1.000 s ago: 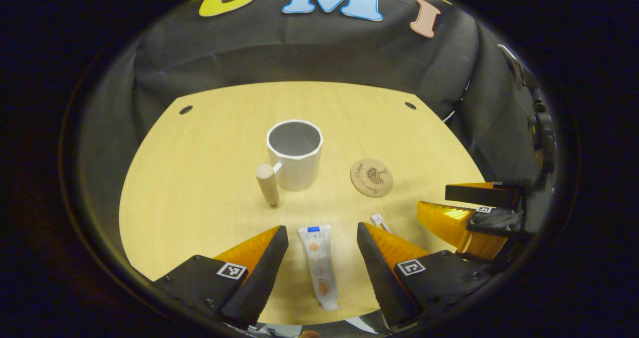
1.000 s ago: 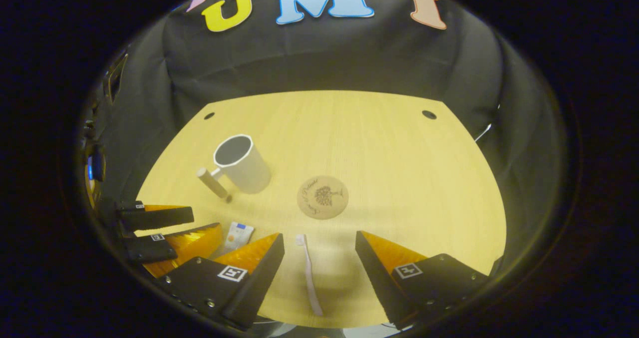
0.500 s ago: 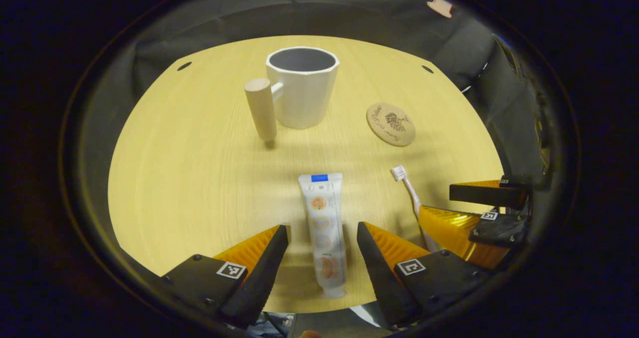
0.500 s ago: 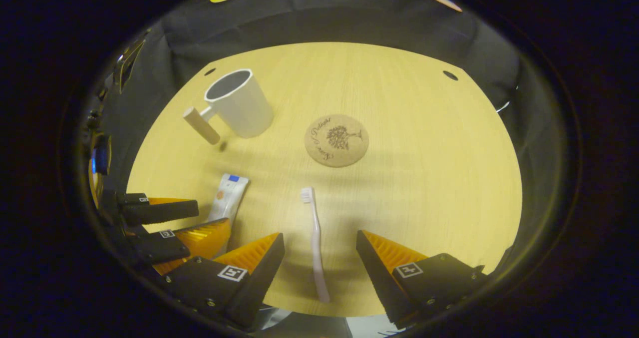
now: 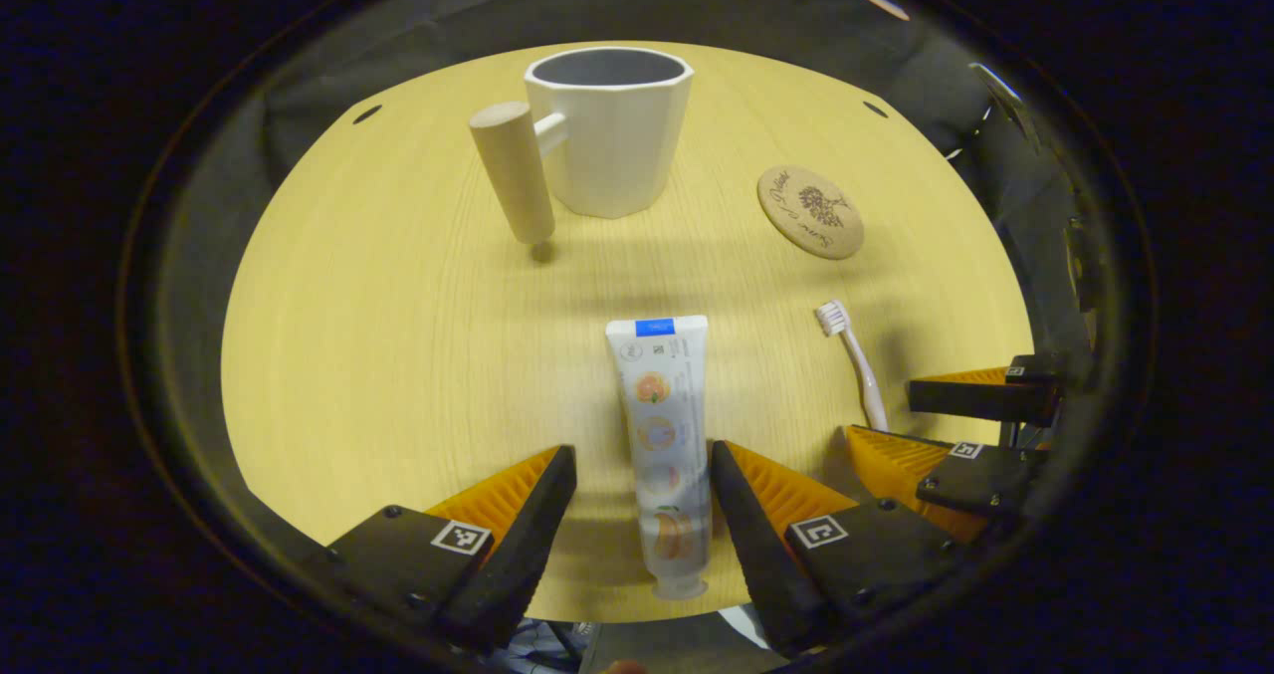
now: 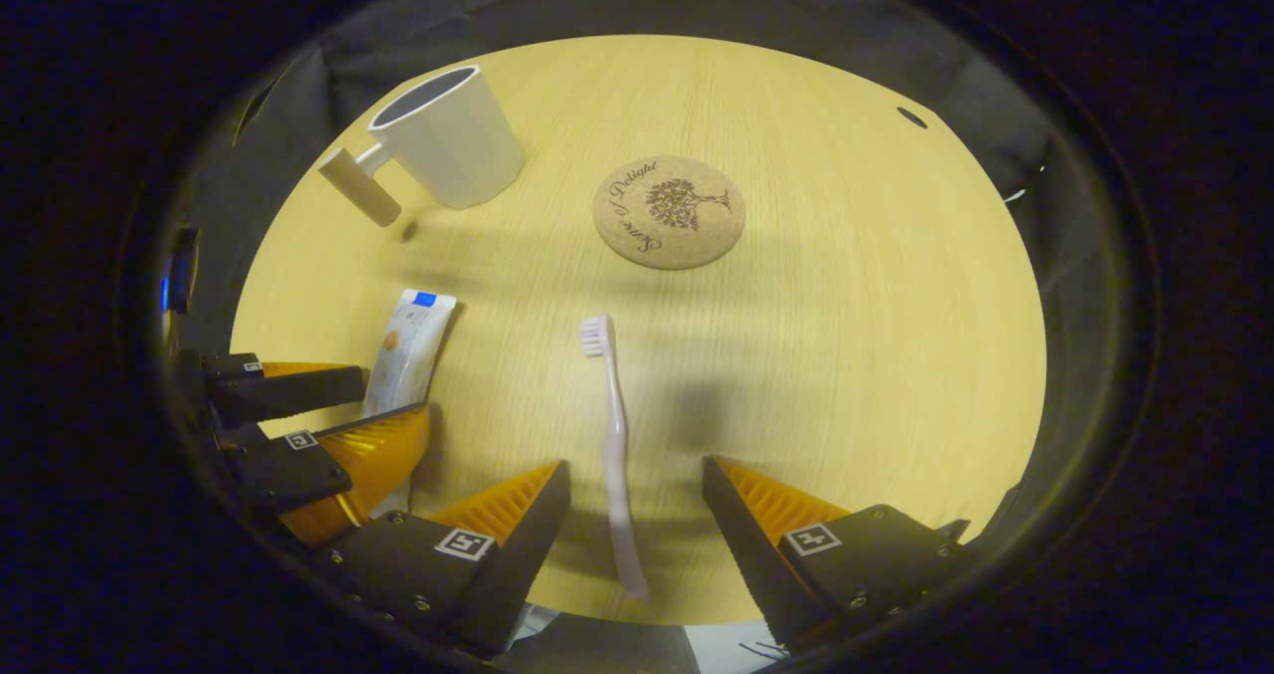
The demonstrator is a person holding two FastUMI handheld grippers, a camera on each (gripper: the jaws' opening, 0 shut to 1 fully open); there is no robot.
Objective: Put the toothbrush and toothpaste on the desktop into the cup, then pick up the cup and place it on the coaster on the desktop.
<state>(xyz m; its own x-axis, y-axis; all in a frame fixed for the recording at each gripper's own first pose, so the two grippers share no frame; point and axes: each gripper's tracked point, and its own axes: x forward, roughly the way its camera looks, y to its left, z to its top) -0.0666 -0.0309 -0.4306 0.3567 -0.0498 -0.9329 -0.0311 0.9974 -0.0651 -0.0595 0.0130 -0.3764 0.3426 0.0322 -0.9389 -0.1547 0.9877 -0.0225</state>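
A white toothpaste tube (image 5: 665, 435) lies flat on the wooden desktop (image 5: 398, 336), its cap end between the spread fingers of my open left gripper (image 5: 642, 460). A white toothbrush (image 6: 612, 435) lies lengthwise between the spread fingers of my open right gripper (image 6: 635, 475), bristles pointing away. The white cup (image 5: 612, 126) with a wooden peg handle (image 5: 513, 184) stands upright at the back. A round cork coaster (image 5: 809, 211) lies to its right. In the right gripper view, the cup (image 6: 448, 136), the coaster (image 6: 669, 211), the tube (image 6: 408, 350) and the left gripper (image 6: 328, 410) appear. The left gripper view also holds the toothbrush (image 5: 853, 360) and the right gripper (image 5: 955, 420).
The desktop (image 6: 846, 336) is round-fronted with small cable holes at the back corners (image 5: 366, 113) (image 6: 911, 116). Black cloth walls close in behind and at the sides. Bare wood lies to the right of the toothbrush and left of the tube.
Both grippers have come down and forward over the desk. The toothpaste now lies further in between the left fingers and the toothbrush further in between the right ones. Neither object has moved.
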